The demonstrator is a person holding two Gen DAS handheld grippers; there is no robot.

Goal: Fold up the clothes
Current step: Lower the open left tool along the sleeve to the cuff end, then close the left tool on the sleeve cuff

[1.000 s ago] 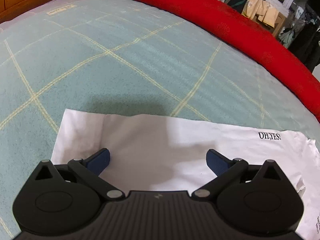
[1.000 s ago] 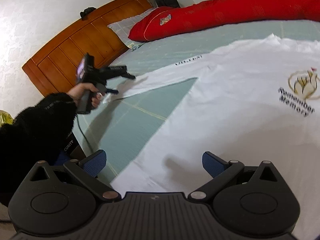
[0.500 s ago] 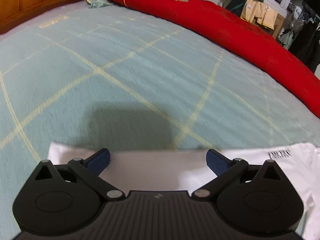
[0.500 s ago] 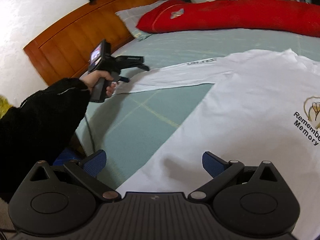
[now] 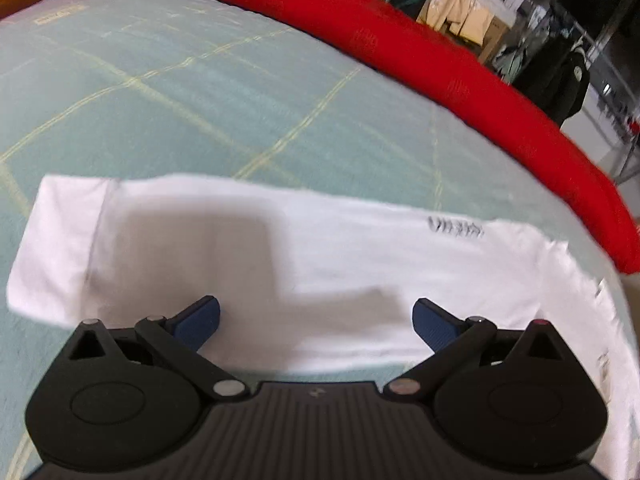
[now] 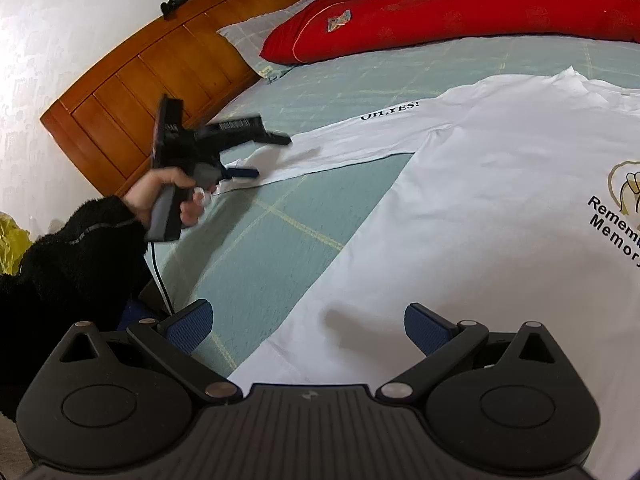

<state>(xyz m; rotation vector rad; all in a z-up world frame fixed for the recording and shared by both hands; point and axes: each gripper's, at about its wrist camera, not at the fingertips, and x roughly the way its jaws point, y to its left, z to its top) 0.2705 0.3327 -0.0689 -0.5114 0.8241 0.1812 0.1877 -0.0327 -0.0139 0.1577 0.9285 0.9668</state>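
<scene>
1. Left claw [image 5: 316,320]: released, blue pads spread wide, nothing between them. It hangs over the cuff end of the sleeve; contact with the cloth cannot be told. In the right wrist view the same claw [image 6: 264,152] is seen from the side, gripped by a hand [image 6: 168,196] in a black fleece sleeve [image 6: 68,256]. Motion blur softens its outline.
2. White shirt [image 6: 500,240]: spread flat on the bed, front up, its body toward the near edge. One long sleeve [image 5: 248,248] stretches toward the headboard side. Small black lettering on the sleeve is smeared in the left wrist view and reads "OH,YES!" in the right wrist view. The chest print, gold emblem over "Remember Memory", is cut off by the frame's right edge. The hem is hidden behind the right claw's body.
3. Bed [image 5: 200,100]: pale green cover with a cream grid; bare between sleeve and shirt body.
4. Wooden headboard [image 6: 160,80]: at the far left end of the bed, a small dark item on top, too small to identify.
5. Red bolster [image 6: 460,12]: lies along the far edge of the bed, well apart from the shirt. A small patch on it is unreadable.
6. Right claw [image 6: 308,328]: released, pads wide apart, empty, over the shirt's lower side edge near the near edge of the bed.
7. Clothes and racks beyond the far edge [image 5: 560,40]: dim, indistinct.
</scene>
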